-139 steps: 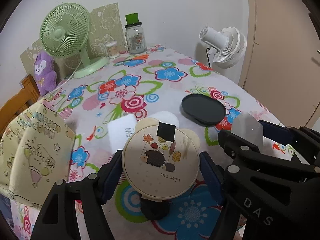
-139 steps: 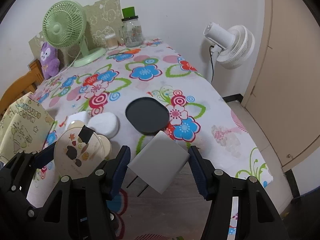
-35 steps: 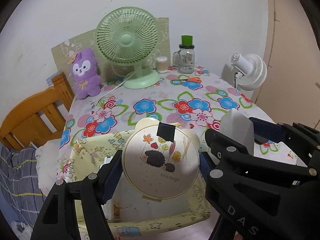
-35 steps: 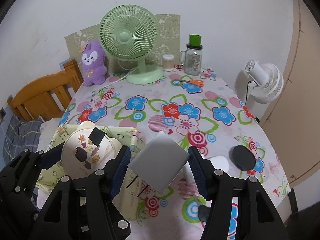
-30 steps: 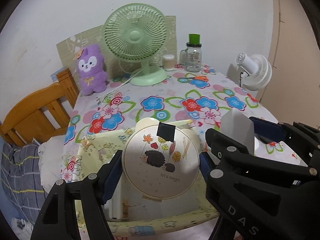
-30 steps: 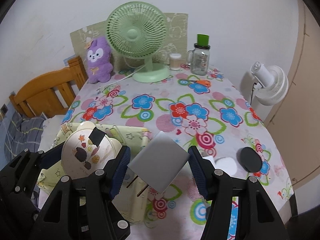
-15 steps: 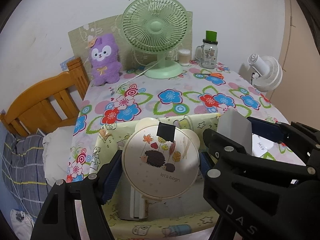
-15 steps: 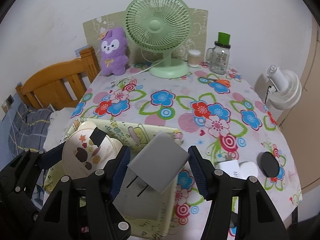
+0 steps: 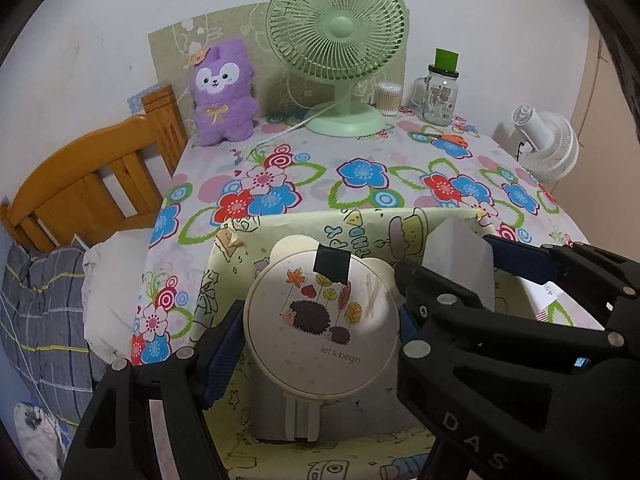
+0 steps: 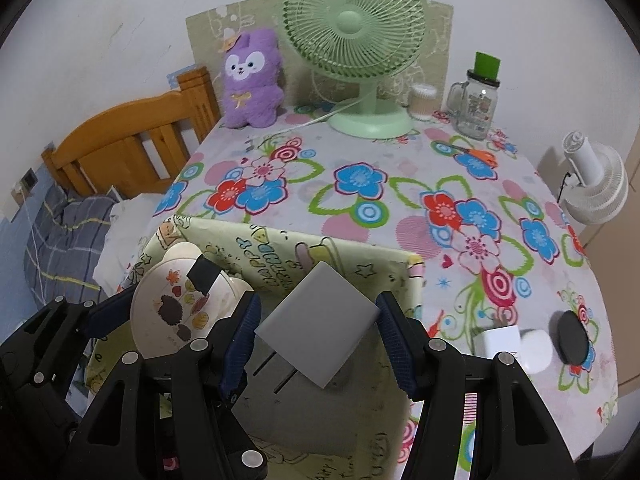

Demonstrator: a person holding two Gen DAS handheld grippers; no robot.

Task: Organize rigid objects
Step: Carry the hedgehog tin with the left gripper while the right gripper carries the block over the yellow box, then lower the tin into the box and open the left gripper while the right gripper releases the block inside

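clamping a round fan (image 9: 320,328), the left gripper (image 9: 320,332) hides what the right view shows: right gripper (image 10: 318,330) gripping a grey charger (image 10: 318,328).

Home bedrm: wooden bed frame (image 9: 92,184), plush toy (image 9: 222,94), desk fan (image 9: 338,40).

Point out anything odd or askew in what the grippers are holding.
The gray plug sits corner-up between the right gripper's pads, prongs pointing down-left. A black square is stuck on the round hedgehog case.
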